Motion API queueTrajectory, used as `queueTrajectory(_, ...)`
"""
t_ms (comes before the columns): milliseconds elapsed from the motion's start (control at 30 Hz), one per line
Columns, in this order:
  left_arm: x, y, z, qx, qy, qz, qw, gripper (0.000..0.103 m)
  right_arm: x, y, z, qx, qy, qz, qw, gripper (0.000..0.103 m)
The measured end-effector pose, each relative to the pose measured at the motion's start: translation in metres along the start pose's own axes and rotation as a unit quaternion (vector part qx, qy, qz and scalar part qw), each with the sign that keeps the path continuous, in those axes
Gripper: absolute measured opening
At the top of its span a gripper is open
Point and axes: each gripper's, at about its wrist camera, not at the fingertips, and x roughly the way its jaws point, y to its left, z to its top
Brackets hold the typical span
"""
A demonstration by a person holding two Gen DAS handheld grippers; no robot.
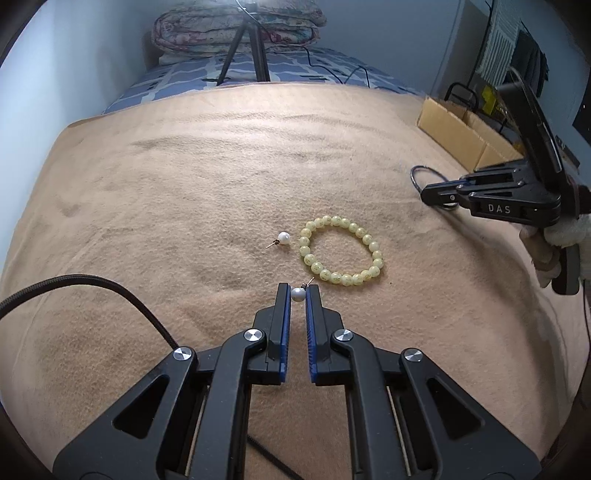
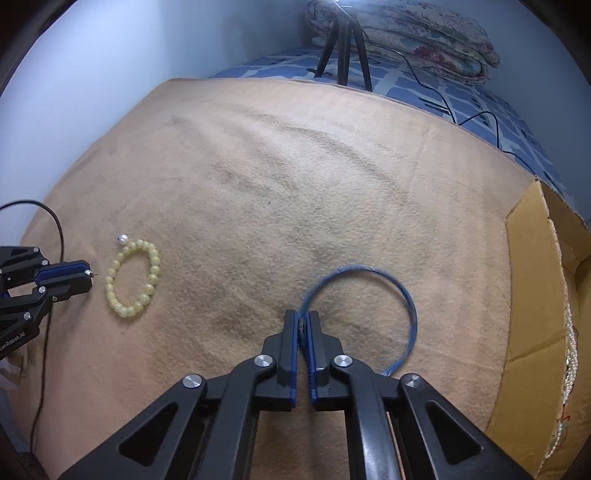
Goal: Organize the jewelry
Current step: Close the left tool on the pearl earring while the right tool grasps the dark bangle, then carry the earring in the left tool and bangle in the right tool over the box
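Note:
My left gripper [image 1: 298, 292] is shut on a pearl earring [image 1: 298, 294], its gold post sticking out forward. A second pearl earring [image 1: 283, 237] lies on the tan blanket just left of a yellow-green bead bracelet [image 1: 341, 251]. My right gripper [image 2: 303, 320] is shut on a thin blue hoop bracelet [image 2: 406, 295], held just over the blanket. In the right wrist view the bead bracelet [image 2: 133, 277] and loose earring [image 2: 122, 239] lie at the left, beside my left gripper [image 2: 86, 275]. In the left wrist view the right gripper [image 1: 430, 194] is at the right with the hoop [image 1: 417, 177].
An open cardboard box [image 2: 532, 314] sits at the blanket's right edge, with pearl strands along its side; it also shows in the left wrist view [image 1: 461, 136]. A tripod [image 1: 243, 51] and folded quilts [image 2: 406, 33] stand at the far end. A black cable [image 1: 92, 288] trails left.

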Motion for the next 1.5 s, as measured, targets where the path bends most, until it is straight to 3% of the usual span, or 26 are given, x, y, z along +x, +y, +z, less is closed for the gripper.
queueTrajectory(467,-0.026,0.006,-0.005,-0.019,-0.022,-0.007,0.9995,0.006,-0.044,-0.019,-0.006,0.097,-0.064,0.073,0.991,0.001)
queueTrajectory(800,-0.047,-0.006,0.003,-0.018,-0.043,-0.019,0.9988,0.006,-0.092,-0.028,-0.013,0.113,-0.111,0.097,0.983,0.001)
queueTrajectory(1033,-0.062,-0.037,0.022,0.004,-0.064,-0.040,0.9971,0.006,-0.133,-0.047,-0.029,0.128,-0.144,0.093,0.977,0.001)
queueTrajectory(1500,-0.059,-0.123,0.064,0.038,-0.091,-0.100,0.9901,0.006,-0.203,-0.125,-0.082,0.172,-0.184,0.031,0.967,0.001)
